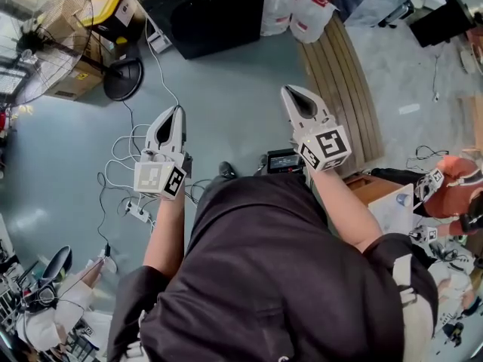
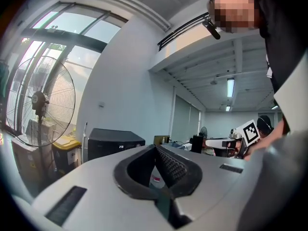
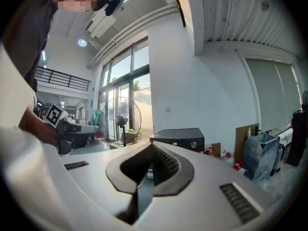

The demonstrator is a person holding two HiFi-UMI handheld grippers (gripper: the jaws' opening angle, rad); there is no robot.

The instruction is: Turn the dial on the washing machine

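Both my hand-held grippers, left and right, are closed tight on nothing, well apart from the black washing machine across the floor. Its small front dial looks rigid and smooth; I would pinch its rim squarely, since a light grip may slip

Bright, daylit indoor views.
Daylight pours through tall windows; both gripper views bend strongly and darken at their round edges.
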